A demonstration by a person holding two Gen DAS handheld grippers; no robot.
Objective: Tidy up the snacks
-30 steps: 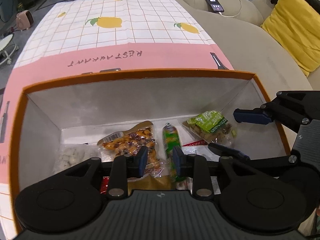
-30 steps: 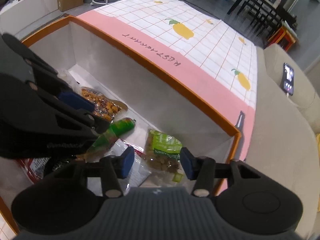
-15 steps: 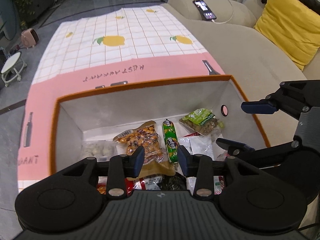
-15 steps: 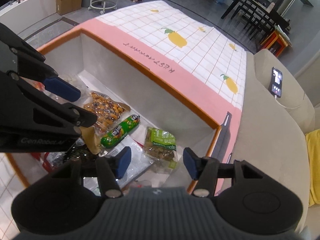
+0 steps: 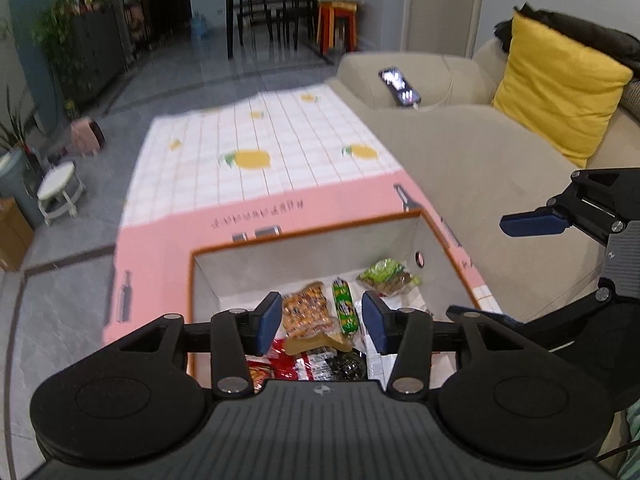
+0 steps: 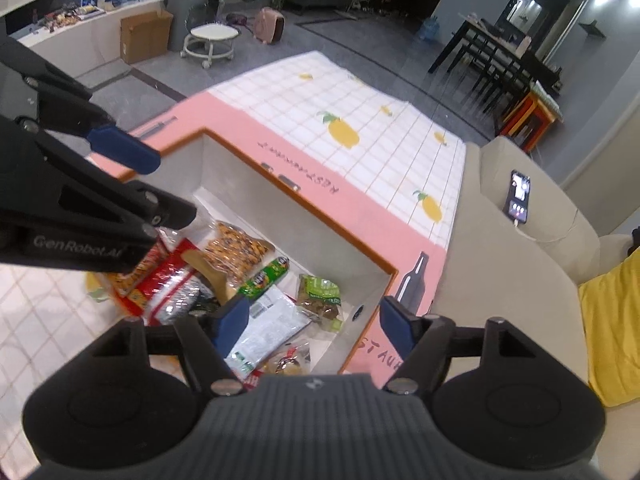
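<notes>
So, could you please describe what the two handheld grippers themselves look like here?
Both are matte black. The left gripper has round side housings, a ribbed centre body with a small emblem, silver pivot screws and dark blue pads. The right gripper matches it. The right wrist view shows grey "GenRobot.AI" lettering on the left one's side.

A checked cloth [image 5: 280, 136] printed with yellow fruit and edged by a pink band covers the tabletop. Just to its right runs a beige sofa [image 5: 460, 160], and a phone [image 5: 400, 87] with its screen lit lies on the sofa's far arm, a white cable trailing from it. A yellow cushion [image 5: 560, 88] leans against the sofa back farther right. On the grey tiled floor to the left stand a small round white stool [image 5: 60, 188] and, beyond it, a little pink heater [image 5: 86, 140]. A dark dining table [image 5: 264, 12] with chairs stands at the far end of the room, and a cardboard box [image 6: 146, 36] sits by the left wall.
</notes>
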